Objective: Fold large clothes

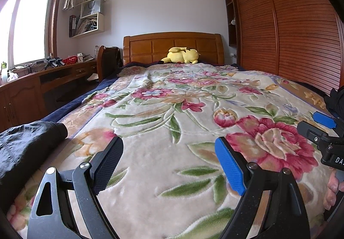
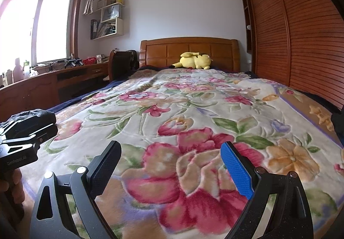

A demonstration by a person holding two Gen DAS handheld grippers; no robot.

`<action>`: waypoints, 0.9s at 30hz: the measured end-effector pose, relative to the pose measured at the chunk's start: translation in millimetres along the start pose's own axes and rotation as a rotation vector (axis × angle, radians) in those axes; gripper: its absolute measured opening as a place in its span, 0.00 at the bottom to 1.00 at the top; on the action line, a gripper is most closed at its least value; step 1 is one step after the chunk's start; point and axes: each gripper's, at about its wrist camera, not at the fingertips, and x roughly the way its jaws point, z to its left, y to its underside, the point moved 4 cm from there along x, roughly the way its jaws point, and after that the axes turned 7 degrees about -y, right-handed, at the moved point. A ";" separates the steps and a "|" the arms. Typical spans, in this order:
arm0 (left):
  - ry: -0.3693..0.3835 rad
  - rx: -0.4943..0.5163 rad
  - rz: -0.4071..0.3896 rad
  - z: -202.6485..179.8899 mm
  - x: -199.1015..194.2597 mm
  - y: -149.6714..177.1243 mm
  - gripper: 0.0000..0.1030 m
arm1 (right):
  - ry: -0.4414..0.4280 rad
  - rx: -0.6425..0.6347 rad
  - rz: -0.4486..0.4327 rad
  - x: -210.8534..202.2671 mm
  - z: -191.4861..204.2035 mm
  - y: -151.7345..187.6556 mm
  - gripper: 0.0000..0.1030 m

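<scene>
Step in hand: you are at the start, before any grasp. Both tools hover low over the bed, and nothing is gripped or folded yet, as far as these views show.

Left tool [image 1: 168, 163]: its black and blue pads stand wide apart with only the floral blanket [image 1: 172, 110] visible between them.

Right tool [image 2: 171, 166]: wide as well, empty, centred low in its own view over a large pink flower in the weave.

Garment: the dark, crinkled, thin-fabric garment [image 1: 25, 144] lies bunched at the lower left of the left wrist view, on the bed's near left edge. In the right wrist view only a dark lump of it shows at mid left, behind the left tool's body.

Other dark cloth: a dark patch sits at the right edge of both views; you cannot tell whether it is clothing or a sleeve.

Bed: the middle is free, with a yellow plush toy [image 1: 182, 55] far off at the wooden headboard [image 1: 172, 45].

Next move, as a judgement: swing the left tool toward the lower left, pinch an edge of the garment, bring the right tool across, then spread the cloth flat over the blanket before the first fold.
</scene>
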 end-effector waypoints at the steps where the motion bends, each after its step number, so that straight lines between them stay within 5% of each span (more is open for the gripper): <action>1: 0.000 0.000 0.000 -0.4 0.0 0.3 0.85 | 0.000 0.001 -0.001 -0.2 0.0 -0.2 0.92; 27: -0.001 -0.001 -0.002 0.3 0.2 0.5 0.85 | 0.006 0.003 -0.006 0.4 0.7 0.6 0.92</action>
